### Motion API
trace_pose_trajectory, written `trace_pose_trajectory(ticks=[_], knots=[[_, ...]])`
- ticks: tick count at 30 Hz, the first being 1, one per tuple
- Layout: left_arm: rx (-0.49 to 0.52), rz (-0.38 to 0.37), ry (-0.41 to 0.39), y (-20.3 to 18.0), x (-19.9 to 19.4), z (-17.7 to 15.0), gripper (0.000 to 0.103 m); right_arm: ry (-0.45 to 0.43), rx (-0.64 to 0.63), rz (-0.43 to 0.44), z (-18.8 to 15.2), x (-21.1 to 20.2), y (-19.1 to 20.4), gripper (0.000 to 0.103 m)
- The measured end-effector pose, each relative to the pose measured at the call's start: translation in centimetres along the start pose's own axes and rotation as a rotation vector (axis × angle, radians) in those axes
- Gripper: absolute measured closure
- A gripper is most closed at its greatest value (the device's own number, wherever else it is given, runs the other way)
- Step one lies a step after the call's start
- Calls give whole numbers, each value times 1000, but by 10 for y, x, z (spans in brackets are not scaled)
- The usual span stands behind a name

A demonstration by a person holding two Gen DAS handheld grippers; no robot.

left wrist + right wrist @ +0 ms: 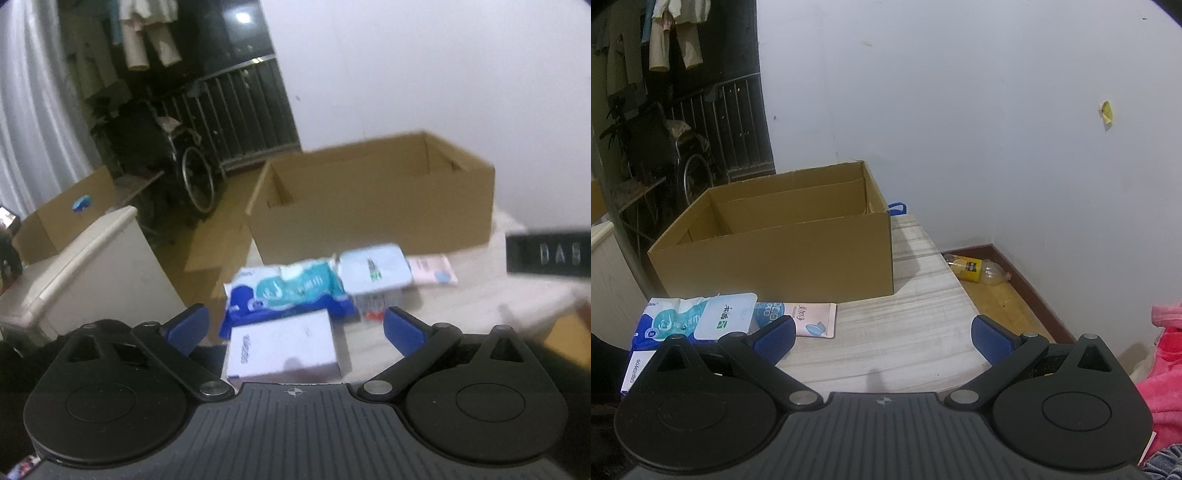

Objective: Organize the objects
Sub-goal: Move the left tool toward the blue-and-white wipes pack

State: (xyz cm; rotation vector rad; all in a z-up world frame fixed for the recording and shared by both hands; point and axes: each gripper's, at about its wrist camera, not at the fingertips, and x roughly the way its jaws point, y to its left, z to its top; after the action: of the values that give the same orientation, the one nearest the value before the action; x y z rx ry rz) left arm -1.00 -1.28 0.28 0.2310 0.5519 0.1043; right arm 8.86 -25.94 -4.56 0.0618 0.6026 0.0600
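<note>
An open brown cardboard box (369,206) stands at the back of the pale wood table (480,306); it also shows in the right wrist view (775,251). In front of it lie a white carton (282,347), a blue-and-teal tissue pack (288,291), a pale blue wipes pack (373,269) and a pink sachet (432,271). My left gripper (295,330) is open, just above the white carton. My right gripper (882,339) is open and empty over bare table (905,332), to the right of the tissue pack (665,321), wipes pack (724,315) and pink sachet (814,319).
A black object with letters (550,254) juts in at the right of the left wrist view. A plastic bottle (979,271) lies on the floor right of the table. Pink cloth (1163,369) is at the right edge. A white cabinet (92,269) and wheelchair (177,166) stand left.
</note>
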Motion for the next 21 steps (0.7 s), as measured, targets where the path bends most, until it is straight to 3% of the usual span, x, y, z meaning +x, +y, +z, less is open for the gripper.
trace_pose_trajectory(ticks=[6,15,21], knots=[[-72,-13,-36,5,3,4,0,2,-6,-1,-1,0,2,0],[-64,-44,55,1,17,-1,0,5,-8,-1,0,0,2,0],[-44,-21,24,-3,12,-3,0,8,-5,-2,0,0,2,0]])
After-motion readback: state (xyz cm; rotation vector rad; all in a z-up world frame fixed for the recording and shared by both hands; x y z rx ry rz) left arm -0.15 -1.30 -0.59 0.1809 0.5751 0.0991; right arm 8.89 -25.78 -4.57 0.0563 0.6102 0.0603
